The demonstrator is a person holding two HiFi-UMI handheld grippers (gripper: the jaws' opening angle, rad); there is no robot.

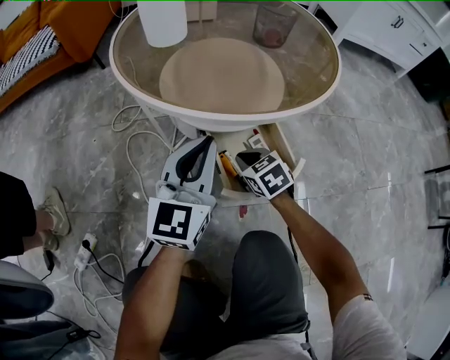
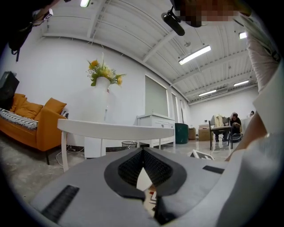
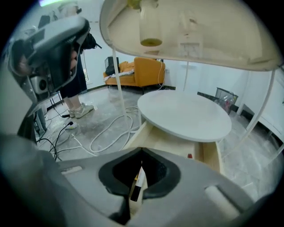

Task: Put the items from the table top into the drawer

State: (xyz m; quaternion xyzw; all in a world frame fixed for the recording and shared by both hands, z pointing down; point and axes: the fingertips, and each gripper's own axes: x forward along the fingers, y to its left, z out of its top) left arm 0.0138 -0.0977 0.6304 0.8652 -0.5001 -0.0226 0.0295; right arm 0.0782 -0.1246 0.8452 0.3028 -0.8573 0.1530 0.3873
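Observation:
The round glass table top [image 1: 140, 91] carries a white bottle [image 1: 163, 21] and a clear cup [image 1: 274, 24]. Under its front edge the wooden drawer [image 1: 281, 144] stands pulled out, with an orange, white and black marker [image 1: 225, 165] and other small items lying inside. My right gripper [image 1: 245, 160] hovers over the drawer, tilted down, shut and empty. In the right gripper view [image 3: 141, 165] the marker [image 3: 136, 188] shows below through the slit between the jaws. My left gripper [image 1: 208, 140] sits beside the drawer's left side, pointing level under the table, its tips [image 2: 142, 153] together with nothing held.
White cables [image 1: 133, 140] and a power strip [image 1: 84, 253] lie on the marble floor to the left. A bystander's shoe [image 1: 56, 211] is at the left edge. An orange sofa [image 1: 42, 35] stands far left and a white cabinet [image 1: 394, 28] at the far right.

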